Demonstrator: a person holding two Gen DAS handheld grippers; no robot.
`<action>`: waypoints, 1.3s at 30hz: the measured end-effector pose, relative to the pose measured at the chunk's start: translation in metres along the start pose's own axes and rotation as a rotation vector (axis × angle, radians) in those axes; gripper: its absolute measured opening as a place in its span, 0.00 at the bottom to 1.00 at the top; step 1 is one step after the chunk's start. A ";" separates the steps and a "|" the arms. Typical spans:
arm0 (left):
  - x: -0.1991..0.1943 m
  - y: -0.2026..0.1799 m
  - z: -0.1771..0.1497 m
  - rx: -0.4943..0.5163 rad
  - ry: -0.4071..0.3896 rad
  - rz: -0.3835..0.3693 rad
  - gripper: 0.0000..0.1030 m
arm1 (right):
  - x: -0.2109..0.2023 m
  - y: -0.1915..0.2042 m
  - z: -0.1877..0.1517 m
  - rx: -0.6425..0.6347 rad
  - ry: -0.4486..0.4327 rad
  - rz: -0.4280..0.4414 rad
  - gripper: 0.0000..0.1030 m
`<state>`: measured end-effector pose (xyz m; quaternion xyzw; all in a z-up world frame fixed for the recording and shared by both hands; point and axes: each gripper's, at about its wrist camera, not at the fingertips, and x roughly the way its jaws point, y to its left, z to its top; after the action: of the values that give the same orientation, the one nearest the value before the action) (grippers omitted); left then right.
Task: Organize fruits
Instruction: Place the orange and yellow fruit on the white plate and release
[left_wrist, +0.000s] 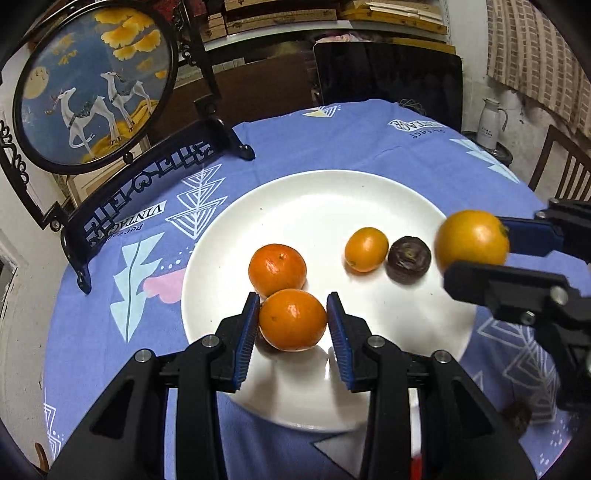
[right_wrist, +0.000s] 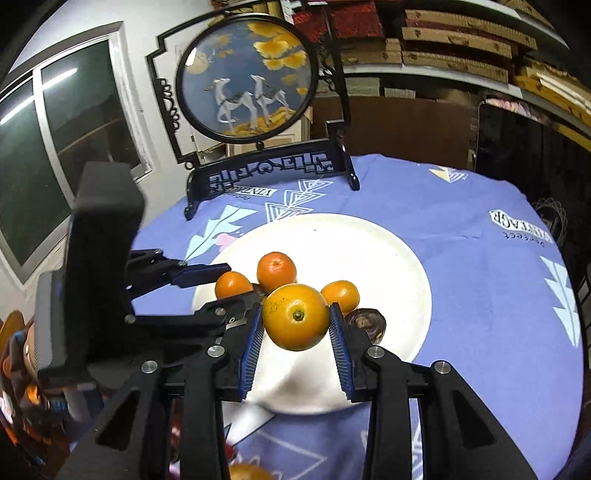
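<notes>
A white plate (left_wrist: 314, 199) lies on the blue tablecloth. My left gripper (left_wrist: 292, 319) is shut on a mandarin (left_wrist: 292, 319) low over the plate's near side; this mandarin also shows in the right wrist view (right_wrist: 232, 284). Another mandarin (left_wrist: 277, 269), a small orange fruit (left_wrist: 366, 249) and a dark purple fruit (left_wrist: 409, 258) lie on the plate. My right gripper (right_wrist: 296, 323) is shut on a yellow-orange fruit (right_wrist: 296, 323) above the plate's (right_wrist: 388, 258) right edge; it also shows in the left wrist view (left_wrist: 472, 240).
A round framed deer picture on a black stand (left_wrist: 96, 85) stands at the table's far left. A dark chair (left_wrist: 388, 77) is behind the table. A white jug (left_wrist: 491, 123) stands far right. Another dark fruit (left_wrist: 517, 415) lies on the cloth near right.
</notes>
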<state>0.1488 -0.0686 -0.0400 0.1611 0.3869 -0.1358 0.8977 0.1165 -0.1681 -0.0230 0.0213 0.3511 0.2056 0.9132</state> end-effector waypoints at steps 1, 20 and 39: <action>0.001 0.000 0.001 0.003 -0.002 0.004 0.35 | 0.005 -0.002 0.002 0.003 0.004 0.001 0.35; 0.010 0.003 0.004 -0.005 -0.003 0.029 0.51 | 0.022 -0.006 0.016 0.010 0.004 0.005 0.45; -0.085 0.020 -0.073 -0.025 -0.057 0.002 0.68 | -0.079 0.039 -0.103 -0.168 0.079 0.027 0.60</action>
<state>0.0522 -0.0118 -0.0213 0.1466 0.3624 -0.1345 0.9105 -0.0171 -0.1741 -0.0430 -0.0589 0.3681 0.2474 0.8943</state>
